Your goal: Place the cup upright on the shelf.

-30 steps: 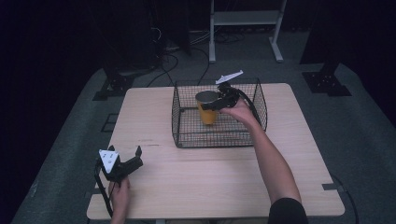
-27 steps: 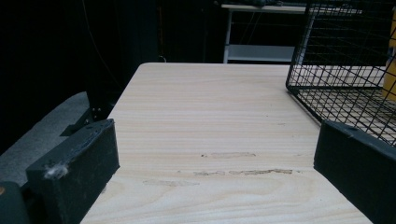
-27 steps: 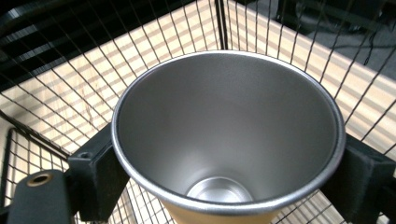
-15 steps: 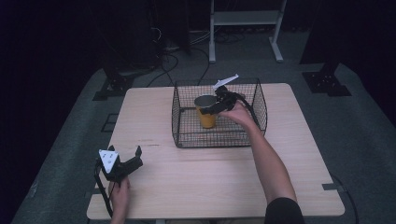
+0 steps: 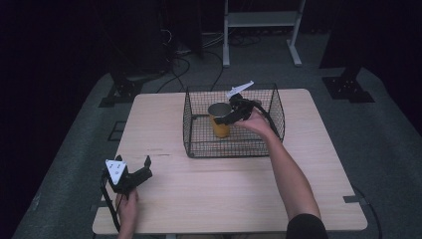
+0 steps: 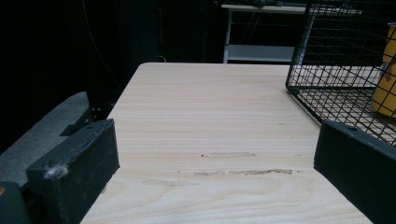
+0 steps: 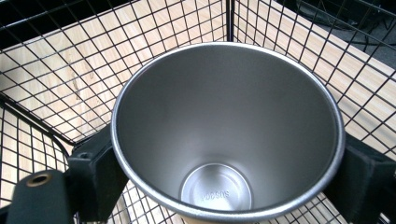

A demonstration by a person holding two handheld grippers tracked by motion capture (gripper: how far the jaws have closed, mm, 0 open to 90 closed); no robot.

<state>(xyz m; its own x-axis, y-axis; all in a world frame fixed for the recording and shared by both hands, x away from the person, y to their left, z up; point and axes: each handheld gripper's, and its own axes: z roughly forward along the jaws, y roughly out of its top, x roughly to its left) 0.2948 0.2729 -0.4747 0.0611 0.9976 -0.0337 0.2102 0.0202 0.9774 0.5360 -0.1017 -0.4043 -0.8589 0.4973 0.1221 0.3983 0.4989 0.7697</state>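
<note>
A wire basket [image 5: 232, 149] stood on the far middle of the table [image 5: 239, 199]. A cup [image 5: 220, 119] stood upright inside it, left of centre, between the jaws of the right gripper [image 5: 230, 117]. The left gripper [image 5: 142, 172] lay near the table's front left corner, well apart from the basket.

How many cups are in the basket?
1. A yellow cup with a steel inside stands upright in the wire basket on the table, and the right gripper is shut around it. I see no other cup.
</note>
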